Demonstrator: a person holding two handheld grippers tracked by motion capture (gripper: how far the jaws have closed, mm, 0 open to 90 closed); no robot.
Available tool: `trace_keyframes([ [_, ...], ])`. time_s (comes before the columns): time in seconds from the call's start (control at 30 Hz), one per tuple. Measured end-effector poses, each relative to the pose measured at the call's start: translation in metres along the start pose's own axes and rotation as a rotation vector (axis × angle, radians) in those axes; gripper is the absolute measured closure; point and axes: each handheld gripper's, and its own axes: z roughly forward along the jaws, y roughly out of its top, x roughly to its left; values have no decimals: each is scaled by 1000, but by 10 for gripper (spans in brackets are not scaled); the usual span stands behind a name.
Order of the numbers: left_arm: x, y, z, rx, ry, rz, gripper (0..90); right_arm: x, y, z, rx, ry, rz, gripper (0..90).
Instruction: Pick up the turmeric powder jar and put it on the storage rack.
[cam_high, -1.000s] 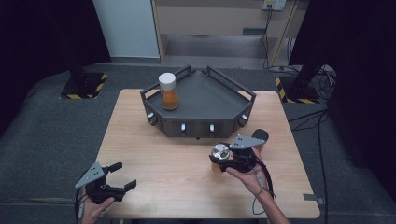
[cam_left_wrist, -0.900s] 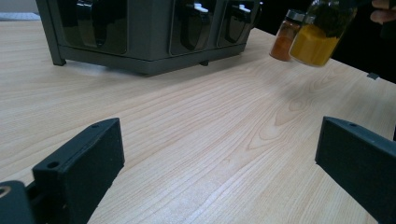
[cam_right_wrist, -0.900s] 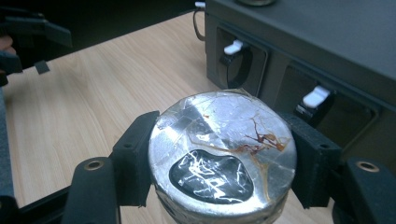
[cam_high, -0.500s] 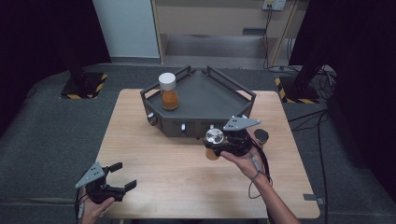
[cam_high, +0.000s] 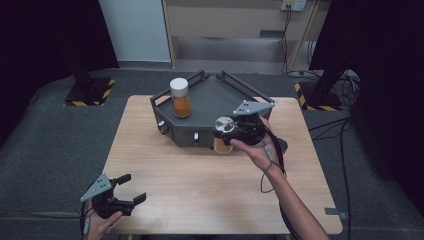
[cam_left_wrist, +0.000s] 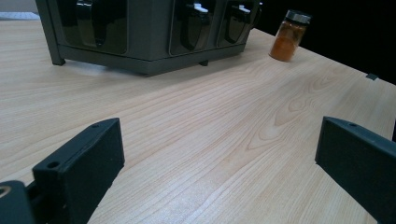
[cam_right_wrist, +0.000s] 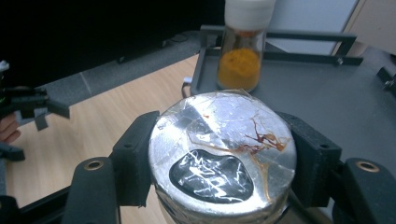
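You've got a pale wood worktop (cam_high: 200, 170) with a dark grey angular rack (cam_high: 210, 100) sitting toward its far edge; a white-capped jar of orange powder (cam_high: 180, 97) stands upright on the rack's top, left side; beyond that there's grey floor (cam_high: 55, 135); yellow-black striped plates (cam_high: 87, 92) lie either side, and cables (cam_high: 345, 125) trail on the right.

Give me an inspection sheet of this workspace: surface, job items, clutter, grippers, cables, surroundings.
Surface: wooden table, bare at the front.
Job's things: foil-topped jar in the right gripper, off the table at the edge of the grey tray rack; white-capped jar of orange powder upright on the rack.
Clutter: nothing seen.
Grippers: right shut on the jar; left gripper open near the front edge, nothing between its fingers.
Cables: right gripper's cable trails along the forearm; more on the floor at right.
Surroundings: grey floor, dark curtains.
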Motion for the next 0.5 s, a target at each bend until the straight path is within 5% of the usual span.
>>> trace_keyframes([
  [0.5,0,0,0,3,-2,1,3,-10,45,20,1,-60,28,345],
])
